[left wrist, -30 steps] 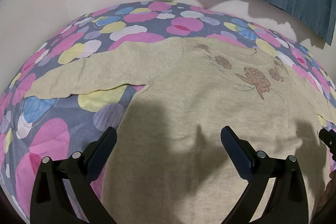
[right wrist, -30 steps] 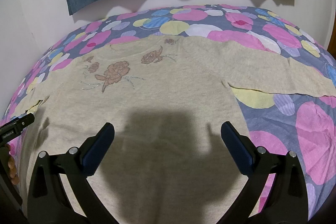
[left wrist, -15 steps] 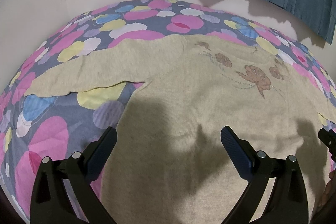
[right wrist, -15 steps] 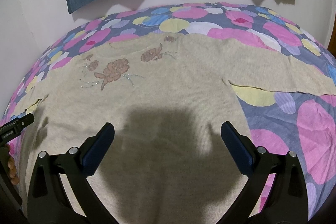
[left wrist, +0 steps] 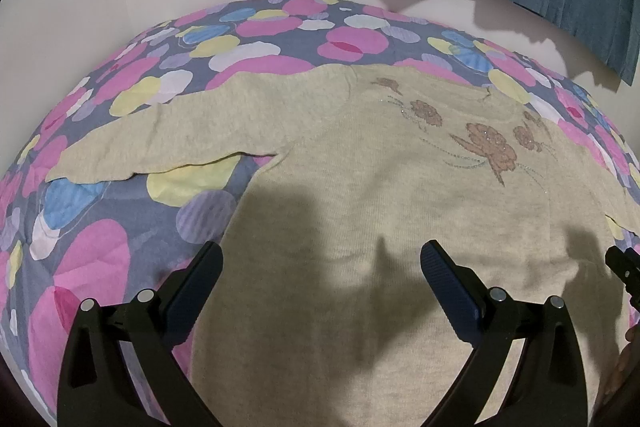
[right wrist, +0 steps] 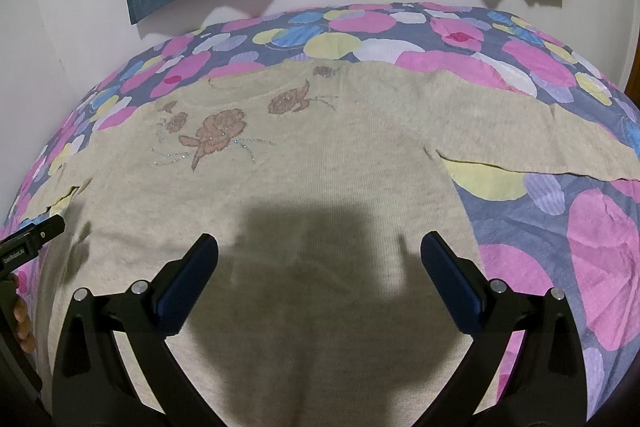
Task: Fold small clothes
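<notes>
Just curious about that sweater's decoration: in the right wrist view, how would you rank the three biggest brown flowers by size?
1. Middle flower, largest.
2. Flower nearer the collar.
3. Small flower at far left.
Fisheye distortion leaves true sizes unsure.

Beige knit sweater (left wrist: 360, 211), long-sleeved, spread flat and face up on patterned bedcover (left wrist: 100, 227). Brown flower embroidery (left wrist: 488, 151) with small sparkly beads across chest near neckline. Both sleeves stretched out sideways, lying flat. Body smooth, few light creases.
</notes>
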{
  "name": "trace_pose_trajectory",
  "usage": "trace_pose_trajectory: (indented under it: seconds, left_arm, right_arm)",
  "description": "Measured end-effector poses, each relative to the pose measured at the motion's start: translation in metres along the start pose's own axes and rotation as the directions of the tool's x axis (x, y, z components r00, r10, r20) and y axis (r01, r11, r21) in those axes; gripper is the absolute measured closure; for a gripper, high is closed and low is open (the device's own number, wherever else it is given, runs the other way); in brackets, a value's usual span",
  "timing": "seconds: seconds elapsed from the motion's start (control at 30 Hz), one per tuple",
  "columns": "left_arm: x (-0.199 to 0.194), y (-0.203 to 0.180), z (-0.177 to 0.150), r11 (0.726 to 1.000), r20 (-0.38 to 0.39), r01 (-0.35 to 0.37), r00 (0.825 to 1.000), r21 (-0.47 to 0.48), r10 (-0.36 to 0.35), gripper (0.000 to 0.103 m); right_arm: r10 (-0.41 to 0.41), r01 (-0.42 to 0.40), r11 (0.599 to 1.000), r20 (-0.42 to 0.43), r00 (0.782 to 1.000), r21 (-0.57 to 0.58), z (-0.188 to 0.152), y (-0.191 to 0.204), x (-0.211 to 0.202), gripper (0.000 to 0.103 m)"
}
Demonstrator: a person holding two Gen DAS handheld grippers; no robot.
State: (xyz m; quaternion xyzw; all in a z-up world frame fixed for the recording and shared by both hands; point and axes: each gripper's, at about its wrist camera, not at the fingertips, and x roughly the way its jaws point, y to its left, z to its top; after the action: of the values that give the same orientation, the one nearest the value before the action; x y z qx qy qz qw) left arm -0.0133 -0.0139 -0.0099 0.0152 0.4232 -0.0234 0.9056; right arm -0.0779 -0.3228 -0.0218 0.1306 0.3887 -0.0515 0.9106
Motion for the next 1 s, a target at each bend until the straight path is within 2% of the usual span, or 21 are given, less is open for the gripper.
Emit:
trace_pose_trajectory:
  seconds: [0.27, 0.37, 0.6, 0.73, 0.8, 0.87, 0.93, 1.0]
  left_arm:
    - [0.000, 0.002, 0.000, 1.000, 0.010, -0.002, 1.000, -0.004, 0.002, 0.004]
    - [0.001, 0.007, 0.003, 1.000, 0.004, 0.002, 1.000, -0.031, -0.002, 0.004]
    - [0.004, 0.019, 0.014, 0.999, -0.005, 0.034, 0.999, -0.036, -0.035, 0.004]
    - [0.007, 0.032, 0.021, 0.998, 0.005, 0.022, 1.000, -0.065, -0.022, 0.004]
    - [0.010, 0.040, 0.023, 0.996, 0.004, 0.017, 1.000, -0.087, -0.017, 0.004]
    - [0.013, 0.047, 0.024, 0.995, 0.005, 0.009, 1.000, -0.101, -0.008, 0.004]
    - [0.017, 0.053, 0.025, 0.994, 0.001, -0.002, 1.000, -0.109, 0.002, 0.004]
    - [0.020, 0.059, 0.025, 0.993, -0.005, -0.011, 1.000, -0.118, 0.011, 0.004]
  right_arm:
    - [0.021, -0.021, 0.999, 0.000, 1.000, 0.029, 0.003, -0.005, -0.003, 0.002]
    - [0.040, -0.040, 0.997, 0.001, 0.999, 0.060, 0.010, -0.016, -0.006, 0.002]
    - [0.059, -0.066, 0.973, 0.037, 0.998, 0.220, 0.027, -0.075, -0.019, 0.002]
    - [0.039, -0.074, 0.920, 0.097, 0.994, 0.384, 0.034, -0.146, -0.033, 0.002]
    - [-0.002, -0.056, 0.876, 0.119, 0.993, 0.480, 0.032, -0.193, -0.040, 0.002]
    - [-0.034, -0.047, 0.823, 0.132, 0.991, 0.566, 0.029, -0.236, -0.046, 0.007]
    - [-0.068, -0.033, 0.762, 0.131, 0.989, 0.647, 0.023, -0.275, -0.052, 0.032]
    - [-0.089, -0.042, 0.673, 0.137, 0.987, 0.738, 0.013, -0.318, -0.057, 0.036]
